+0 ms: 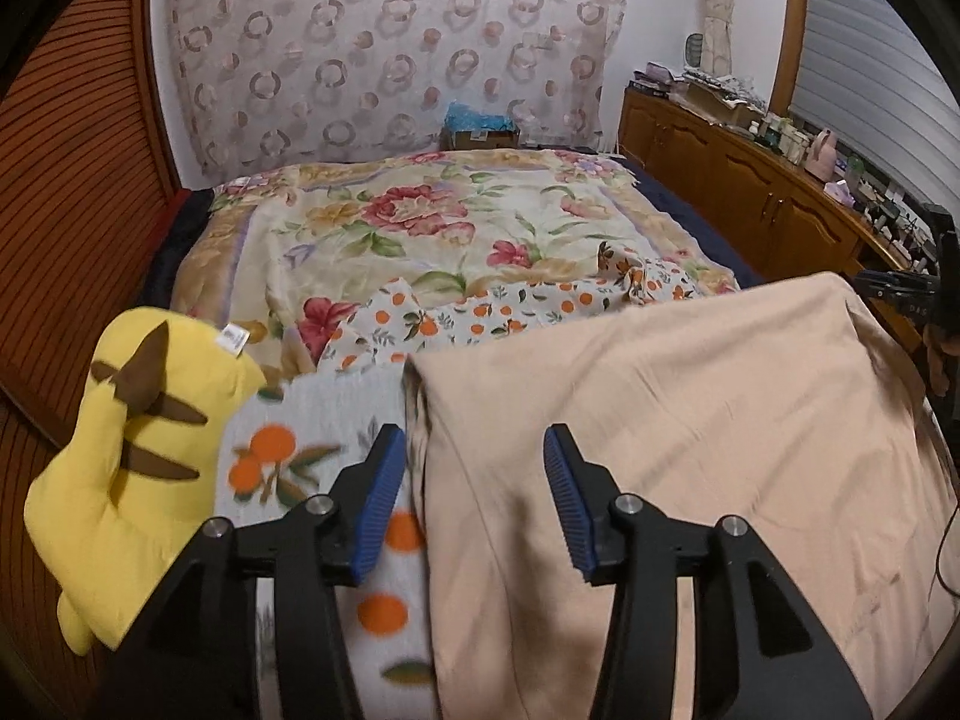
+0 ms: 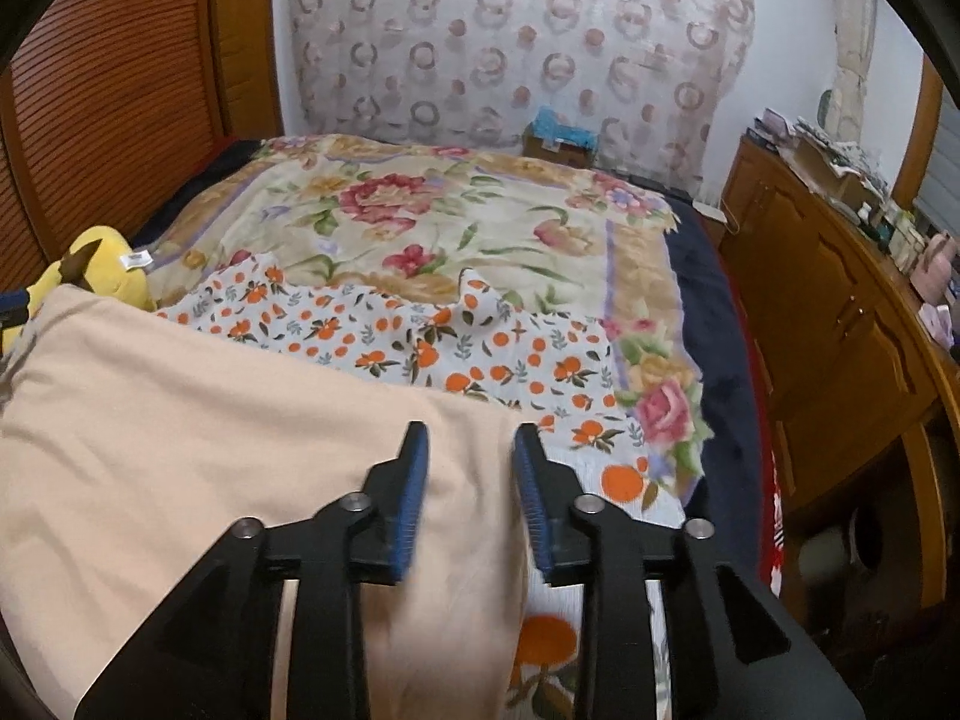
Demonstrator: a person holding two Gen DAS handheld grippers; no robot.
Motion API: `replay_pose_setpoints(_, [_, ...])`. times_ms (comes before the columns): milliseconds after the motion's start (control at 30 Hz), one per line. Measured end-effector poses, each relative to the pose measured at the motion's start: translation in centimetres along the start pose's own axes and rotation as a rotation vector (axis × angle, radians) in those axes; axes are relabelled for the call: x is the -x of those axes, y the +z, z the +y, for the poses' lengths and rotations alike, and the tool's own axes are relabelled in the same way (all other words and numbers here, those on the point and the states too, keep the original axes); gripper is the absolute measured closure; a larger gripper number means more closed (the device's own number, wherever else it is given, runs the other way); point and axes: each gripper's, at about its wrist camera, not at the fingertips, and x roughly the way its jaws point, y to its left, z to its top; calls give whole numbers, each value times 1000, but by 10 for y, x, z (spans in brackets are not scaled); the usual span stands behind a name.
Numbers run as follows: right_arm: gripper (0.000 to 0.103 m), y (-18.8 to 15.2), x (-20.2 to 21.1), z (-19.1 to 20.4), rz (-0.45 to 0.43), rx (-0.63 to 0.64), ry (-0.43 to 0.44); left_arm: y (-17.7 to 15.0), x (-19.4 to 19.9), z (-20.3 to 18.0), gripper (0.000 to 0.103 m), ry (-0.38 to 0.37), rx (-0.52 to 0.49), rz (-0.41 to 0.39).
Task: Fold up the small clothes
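Peach-coloured cloth [image 1: 690, 420] lies spread across the near end of the bed, on top of an orange-print sheet [image 1: 480, 315] that in turn covers a floral blanket [image 1: 420, 222]. We hold our left gripper [image 1: 474, 498] over the cloth's left edge, its blue pads parted; the fold of the edge sits between them, but neither pad presses it. Our right gripper [image 2: 471, 495] hangs over the cloth's right edge [image 2: 240, 450] in the same way, jaws apart, the cloth loose between them with nothing pinched. In the left view, the right gripper's dark body shows at the far right edge, beyond the cloth's corner.

Just beside the cloth's left edge sits a yellow plush toy [image 1: 132, 480] with brown stripes, resting against the ribbed wooden headboard [image 1: 78, 192]. A wooden cabinet [image 2: 840, 324] crowded with small items runs along the bed's right side, well apart from the cloth. A curtain with ring patterns [image 1: 390, 48] hangs beyond the far end, a small box [image 1: 480, 132] at its foot.
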Motion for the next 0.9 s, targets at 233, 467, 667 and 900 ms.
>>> replay_pose_setpoints(233, [60,-29,36,8,-5,-34,34,-32,16,-7,56,20,0,21])
replay_pose_setpoints(467, [57,-65,71,16,17,-60,53,-55,26,-13,56,16,23,49])
replay_pose_setpoints(667, [57,-94,89,19,39,-108,70,-70,37,-23,56,7,26,50])
replay_pose_setpoints(900, [57,-124,86,27,96,-147,101,-87,38,-28,56,2,36,71])
